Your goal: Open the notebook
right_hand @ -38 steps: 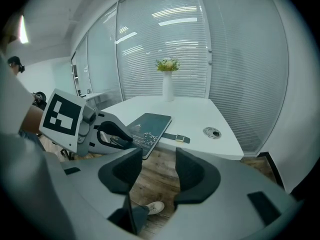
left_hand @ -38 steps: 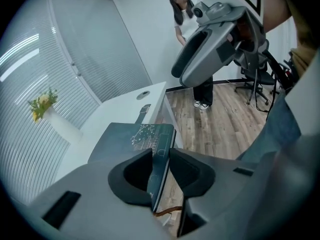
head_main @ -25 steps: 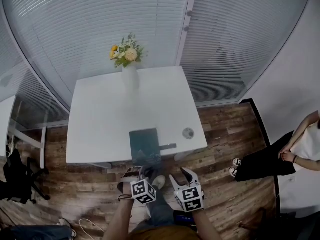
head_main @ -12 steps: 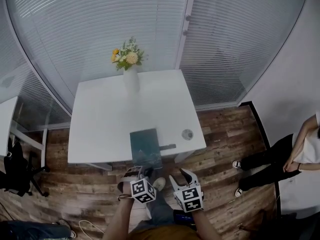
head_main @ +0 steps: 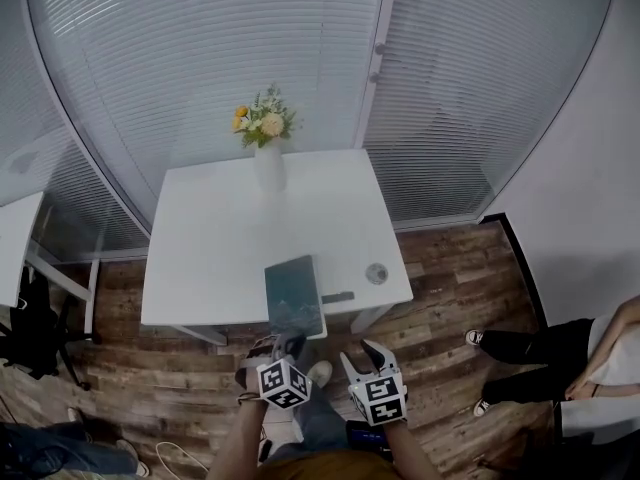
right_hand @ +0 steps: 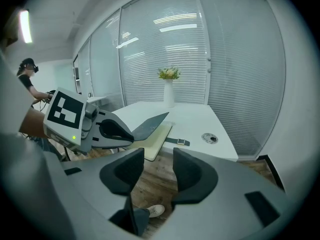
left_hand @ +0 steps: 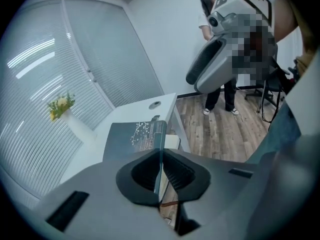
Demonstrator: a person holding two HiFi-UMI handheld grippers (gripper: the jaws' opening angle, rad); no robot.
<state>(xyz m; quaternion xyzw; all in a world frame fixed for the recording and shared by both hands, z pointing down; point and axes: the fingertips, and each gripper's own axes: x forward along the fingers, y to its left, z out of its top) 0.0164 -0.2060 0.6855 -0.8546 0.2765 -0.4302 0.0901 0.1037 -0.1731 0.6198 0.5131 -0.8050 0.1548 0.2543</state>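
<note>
Dark-teal notebook point(head_main: 294, 296), long axis up-frame from me: my left gripper point(left_hand: 160, 171), nearer, jaws just closed on its lifted cover point(right_hand: 150, 123); right gripper point(right_hand: 155, 166) jaws, narrowing slightly, wide and empty.

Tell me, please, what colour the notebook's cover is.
Dark teal cover with a pale drawing; clearest in left gripper view.

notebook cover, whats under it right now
Cream pages show under the raised cover, its edge pinched by the left gripper, whose jaws have just been closing. The cover hides most of the top page.
</note>
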